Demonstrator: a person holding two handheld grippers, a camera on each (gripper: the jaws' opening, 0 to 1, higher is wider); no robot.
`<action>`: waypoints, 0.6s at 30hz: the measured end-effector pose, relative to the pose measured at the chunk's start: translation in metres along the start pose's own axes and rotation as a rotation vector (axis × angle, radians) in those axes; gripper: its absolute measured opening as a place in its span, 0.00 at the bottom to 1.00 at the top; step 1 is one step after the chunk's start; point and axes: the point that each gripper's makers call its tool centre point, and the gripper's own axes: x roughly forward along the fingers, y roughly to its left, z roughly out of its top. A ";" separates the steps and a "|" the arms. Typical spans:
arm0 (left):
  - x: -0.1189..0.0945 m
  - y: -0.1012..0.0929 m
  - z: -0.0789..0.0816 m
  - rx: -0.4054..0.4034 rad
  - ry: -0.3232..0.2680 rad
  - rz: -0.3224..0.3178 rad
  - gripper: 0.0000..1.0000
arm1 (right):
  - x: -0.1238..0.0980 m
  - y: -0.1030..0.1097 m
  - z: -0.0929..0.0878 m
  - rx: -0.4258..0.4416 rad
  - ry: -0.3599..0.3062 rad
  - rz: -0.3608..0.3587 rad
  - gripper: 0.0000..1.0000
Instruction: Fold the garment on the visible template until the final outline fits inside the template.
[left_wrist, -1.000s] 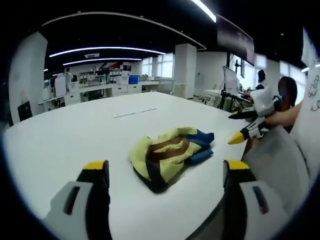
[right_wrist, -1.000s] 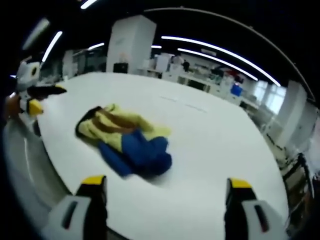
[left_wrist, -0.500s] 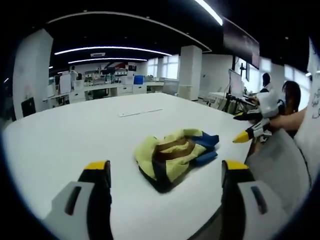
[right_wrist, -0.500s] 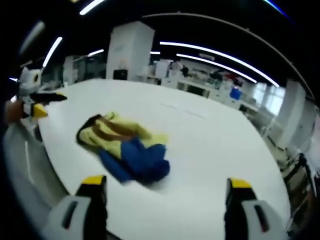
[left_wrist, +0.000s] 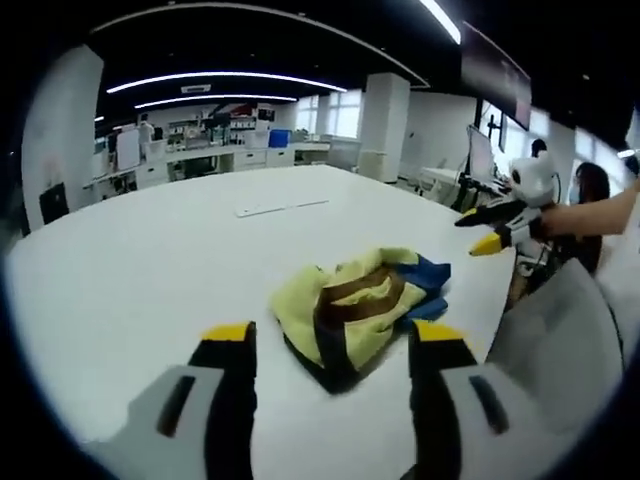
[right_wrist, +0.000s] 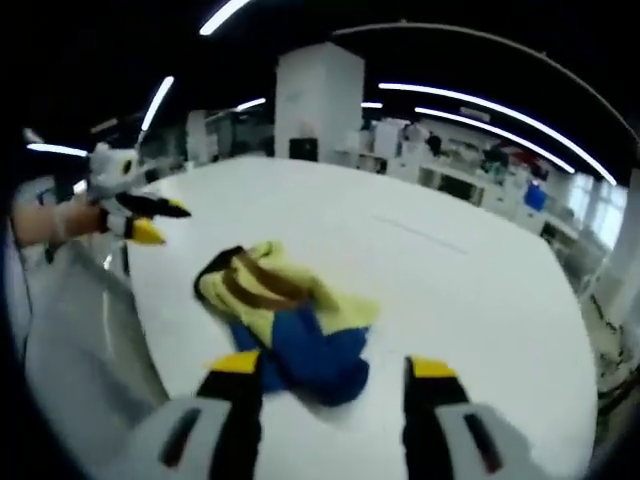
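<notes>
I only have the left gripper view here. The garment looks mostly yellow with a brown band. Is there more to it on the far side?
Observer: Yes. In the right gripper view the garment has a large blue section lying nearest the right gripper.
Operator: Is the right gripper holding any of it?
Observer: No. Its jaws stand apart, with the blue part showing between them.
Operator: Any template outline around the garment?
Observer: None that I can make out; the table beside it looks plain white, with only a faint line farther off.

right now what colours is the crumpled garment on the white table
The crumpled garment is pale yellow, blue and brown, clearest in the right gripper view.
</notes>
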 end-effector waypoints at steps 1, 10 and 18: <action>0.005 0.001 -0.003 -0.003 0.013 -0.009 0.51 | 0.004 0.004 0.001 0.002 0.006 0.030 0.50; 0.036 -0.001 -0.035 -0.060 0.125 -0.010 0.28 | 0.042 0.016 -0.014 -0.099 0.127 0.159 0.18; 0.040 -0.002 -0.044 -0.078 0.146 0.007 0.15 | 0.064 0.014 -0.026 -0.146 0.190 0.182 0.13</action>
